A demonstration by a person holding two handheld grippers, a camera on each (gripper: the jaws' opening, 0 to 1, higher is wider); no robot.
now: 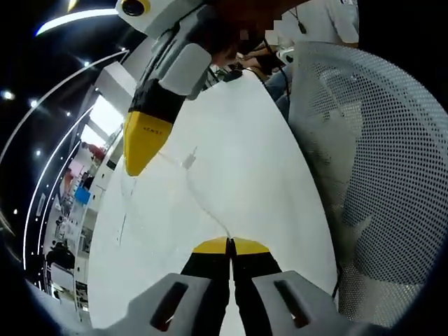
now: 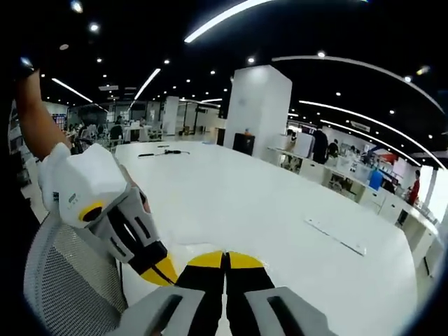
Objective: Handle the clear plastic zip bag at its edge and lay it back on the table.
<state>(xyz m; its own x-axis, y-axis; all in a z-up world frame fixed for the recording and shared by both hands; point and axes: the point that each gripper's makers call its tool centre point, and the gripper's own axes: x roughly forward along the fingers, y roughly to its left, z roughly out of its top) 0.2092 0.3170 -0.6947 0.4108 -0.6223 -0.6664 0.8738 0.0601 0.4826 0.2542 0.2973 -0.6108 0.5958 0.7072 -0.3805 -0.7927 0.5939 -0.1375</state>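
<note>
The clear plastic zip bag (image 1: pixel 164 203) hangs stretched just above the white table (image 1: pixel 252 133) in the left gripper view. Its zip edge curves from a small white slider (image 1: pixel 189 162) down to my left gripper (image 1: pixel 229 242), whose yellow-tipped jaws are shut on that edge. My right gripper (image 1: pixel 142 164) reaches in from the top left, its yellow tips closed on the bag's far corner. In the right gripper view my right gripper (image 2: pixel 225 259) is shut at the bottom. The left gripper (image 2: pixel 161 273) sits close beside it on the left. The bag itself is too transparent to make out there.
A grey mesh chair (image 1: pixel 378 154) stands against the table's edge, also seen as mesh chair (image 2: pixel 66 280). Black cables (image 2: pixel 162 152) lie far back on the table (image 2: pixel 266 203), and a thin pale strip (image 2: pixel 336 236) to the right. A person (image 1: pixel 322 21) stands beyond.
</note>
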